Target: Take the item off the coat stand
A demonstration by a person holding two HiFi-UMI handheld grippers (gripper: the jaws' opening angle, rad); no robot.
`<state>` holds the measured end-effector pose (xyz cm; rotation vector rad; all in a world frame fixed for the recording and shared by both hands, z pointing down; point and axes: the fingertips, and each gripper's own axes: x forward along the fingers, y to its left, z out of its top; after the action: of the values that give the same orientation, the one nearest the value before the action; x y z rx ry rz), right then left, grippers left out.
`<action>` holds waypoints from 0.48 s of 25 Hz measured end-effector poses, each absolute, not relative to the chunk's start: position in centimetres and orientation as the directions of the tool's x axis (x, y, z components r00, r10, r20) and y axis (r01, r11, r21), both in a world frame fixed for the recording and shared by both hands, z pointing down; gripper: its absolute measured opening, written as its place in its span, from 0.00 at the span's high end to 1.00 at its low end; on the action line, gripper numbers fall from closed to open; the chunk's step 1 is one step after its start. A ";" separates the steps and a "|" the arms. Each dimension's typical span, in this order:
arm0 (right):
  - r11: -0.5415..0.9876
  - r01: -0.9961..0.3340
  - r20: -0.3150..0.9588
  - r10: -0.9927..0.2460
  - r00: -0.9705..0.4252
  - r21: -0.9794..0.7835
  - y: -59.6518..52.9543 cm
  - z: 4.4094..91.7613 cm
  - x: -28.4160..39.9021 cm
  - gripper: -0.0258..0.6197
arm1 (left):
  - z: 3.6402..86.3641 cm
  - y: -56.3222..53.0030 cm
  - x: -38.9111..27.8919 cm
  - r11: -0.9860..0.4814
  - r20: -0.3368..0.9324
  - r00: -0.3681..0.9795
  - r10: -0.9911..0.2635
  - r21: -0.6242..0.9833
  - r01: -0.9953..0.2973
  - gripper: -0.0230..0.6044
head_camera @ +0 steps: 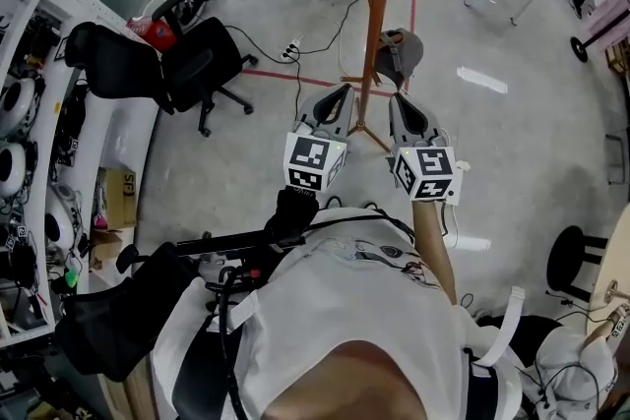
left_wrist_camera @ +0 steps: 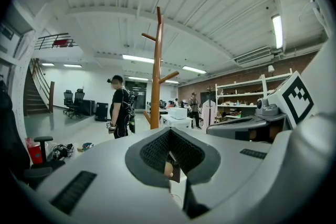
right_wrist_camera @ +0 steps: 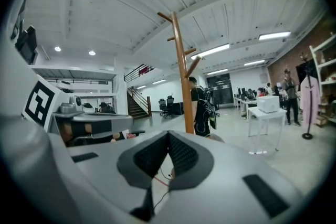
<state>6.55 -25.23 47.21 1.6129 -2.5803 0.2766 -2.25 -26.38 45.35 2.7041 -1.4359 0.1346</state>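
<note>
Left gripper (head_camera: 345, 93) and right gripper (head_camera: 396, 100) hover beside the coat stand (head_camera: 378, 5), fingers clenched empty; seemingly a grey cap (head_camera: 402, 52) hangs on it.

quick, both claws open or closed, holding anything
left claw: closed, holding nothing
right claw: closed, holding nothing

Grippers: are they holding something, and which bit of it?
Nothing is held. The left gripper and the right gripper are both shut and empty. The cap hangs on the stand, untouched.
</note>
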 end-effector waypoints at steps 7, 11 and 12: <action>0.423 -0.899 0.207 -0.875 -0.438 -0.116 -28.2 49.0 7.9 0.95 | 45.7 -28.1 -1.6 -0.549 0.123 0.548 -0.828 0.026 -0.835 0.96; 0.408 -0.906 0.237 -0.875 -0.423 -0.114 -30.6 50.4 9.5 0.95 | 46.0 -28.7 -1.7 -0.534 0.129 0.533 -0.836 0.033 -0.845 0.96; 0.407 -0.906 0.242 -0.873 -0.423 -0.112 -31.3 50.6 9.9 0.95 | 46.0 -28.9 -1.8 -0.529 0.128 0.529 -0.839 0.035 -0.848 0.96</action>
<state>9.88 -31.31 50.63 1.5993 -2.5105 0.3411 -1.83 -28.92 45.99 2.6650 -1.4749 0.1451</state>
